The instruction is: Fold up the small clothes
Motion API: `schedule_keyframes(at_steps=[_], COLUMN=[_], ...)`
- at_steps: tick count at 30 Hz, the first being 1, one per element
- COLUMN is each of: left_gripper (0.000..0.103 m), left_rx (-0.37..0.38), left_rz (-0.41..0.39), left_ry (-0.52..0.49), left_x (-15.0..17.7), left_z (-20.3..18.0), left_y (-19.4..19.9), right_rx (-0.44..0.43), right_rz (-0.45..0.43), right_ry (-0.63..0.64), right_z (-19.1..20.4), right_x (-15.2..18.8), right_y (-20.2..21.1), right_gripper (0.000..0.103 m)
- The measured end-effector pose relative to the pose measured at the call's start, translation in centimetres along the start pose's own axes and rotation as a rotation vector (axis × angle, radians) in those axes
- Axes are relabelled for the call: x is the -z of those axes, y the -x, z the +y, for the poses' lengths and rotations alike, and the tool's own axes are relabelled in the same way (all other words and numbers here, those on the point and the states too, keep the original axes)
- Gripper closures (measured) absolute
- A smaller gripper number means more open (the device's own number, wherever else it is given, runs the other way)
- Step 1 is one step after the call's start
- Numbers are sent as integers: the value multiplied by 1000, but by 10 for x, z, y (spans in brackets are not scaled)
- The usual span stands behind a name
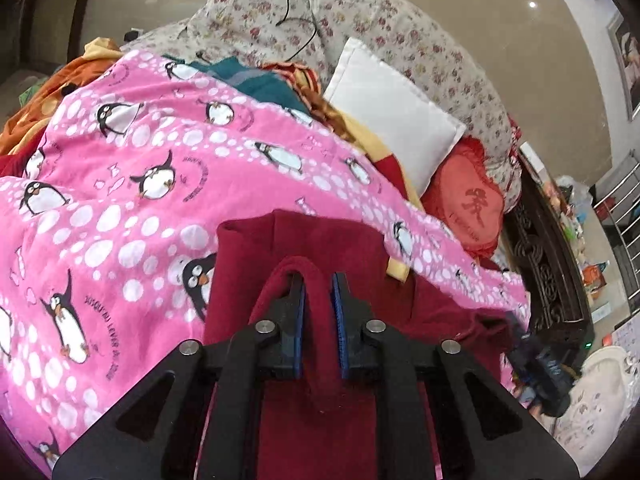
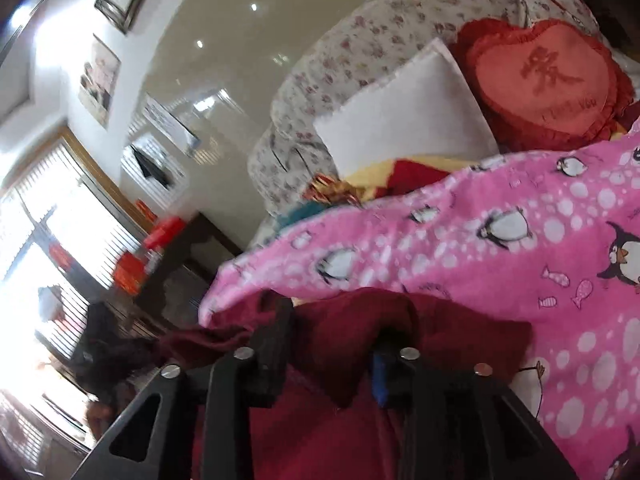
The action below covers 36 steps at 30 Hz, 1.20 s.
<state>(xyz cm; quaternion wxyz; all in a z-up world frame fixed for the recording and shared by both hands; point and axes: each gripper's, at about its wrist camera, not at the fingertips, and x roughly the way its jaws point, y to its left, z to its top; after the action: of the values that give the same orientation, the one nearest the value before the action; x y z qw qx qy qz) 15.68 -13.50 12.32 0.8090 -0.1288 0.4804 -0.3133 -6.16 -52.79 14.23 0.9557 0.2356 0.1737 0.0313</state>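
Note:
A dark red garment (image 1: 296, 248) lies on the pink penguin blanket (image 1: 132, 184). In the left wrist view my left gripper (image 1: 319, 284) is shut on a raised fold of the dark red garment, with cloth pinched between the blue pads. In the right wrist view my right gripper (image 2: 336, 328) sits on the same garment (image 2: 472, 336) near the blanket's (image 2: 500, 248) edge. Its fingers stand apart with cloth bunched between and over them; the fingertips are hidden, so its grip is unclear.
A white pillow (image 1: 392, 112), a red heart cushion (image 1: 468, 204) and a floral bedcover (image 1: 420, 48) lie beyond the blanket. A dark carved bed frame (image 1: 548, 264) runs along the right side. Windows and red boxes (image 2: 160, 232) are at the left in the right wrist view.

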Motion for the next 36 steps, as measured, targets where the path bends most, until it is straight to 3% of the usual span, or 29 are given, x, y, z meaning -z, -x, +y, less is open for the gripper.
schedule_keyframes(at_steps=[2, 4, 5, 6, 8, 10, 13, 15, 17, 18, 19, 20, 21, 23, 25, 26, 29, 30, 32, 34, 36], left_gripper=[80, 55, 29, 20, 19, 19, 19, 19, 19, 19, 19, 19, 19, 18, 17, 17, 17, 17, 17, 17, 17], left_rx=[14, 28, 19, 13, 23, 36, 36, -10, -105, -140, -165, -198, -231, -222, -198, -205, -219, -215, -193, -151, -119], left_rz=[-2, -9, -35, -89, -178, -172, -142, -113, -92, -91, -87, -69, -34, -24, -70, -74, -67, -58, -50, -65, -70], left_ry=[-17, -7, -1, 8, 16, -2, -47, -104, -154, -161, -162, -158, -135, -87, -75, -88, -99, -93, -78, -67, -63], left_x=[2, 3, 2, 1, 0, 3, 18, 33, 48, 52, 54, 55, 56, 54, 53, 53, 55, 57, 63, 76, 92], left_z=[-1, -3, -3, -2, -2, -5, -14, -21, -23, -20, -18, -12, -2, 13, 20, 19, 17, 18, 23, 28, 36], left_y=[7, 18, 24, 34, 51, 58, 58, 48, 29, 21, 14, 3, -11, -24, -27, -27, -23, -19, -4, 15, 32], right_rx=[-41, -4, 9, 3, -14, -8, 70, 206, 363, 369, 353, 358, 391, 439, 478, 463, 446, 423, 385, 353, 299], right_rz=[-24, -53, -76, -98, -113, -101, -28, 20, 52, 68, 104, 129, 139, 111, 90, 115, 142, 120, 94, 72, 80], right_ry=[-55, -92, -106, -126, -131, -77, 29, 108, 148, 149, 150, 174, 212, 279, 244, 187, 171, 154, 109, 105, 123], right_z=[-5, -7, -9, -13, -12, -1, 16, 25, 22, 17, 12, 11, 12, 13, 1, -11, -16, -15, -11, -2, 7], right_x=[-1, -3, -5, -5, -6, -1, 12, 20, 27, 29, 32, 34, 36, 31, 22, 19, 23, 24, 30, 41, 59], right_y=[14, 27, 34, 44, 52, 58, 50, 37, 21, 15, 6, -2, -6, -9, -9, -15, -18, -7, 23, 51, 77], right_gripper=[56, 42, 42, 42, 42, 42, 42, 42, 42, 42, 55, 92, 97, 97, 97, 97, 96, 93, 74, 62, 62])
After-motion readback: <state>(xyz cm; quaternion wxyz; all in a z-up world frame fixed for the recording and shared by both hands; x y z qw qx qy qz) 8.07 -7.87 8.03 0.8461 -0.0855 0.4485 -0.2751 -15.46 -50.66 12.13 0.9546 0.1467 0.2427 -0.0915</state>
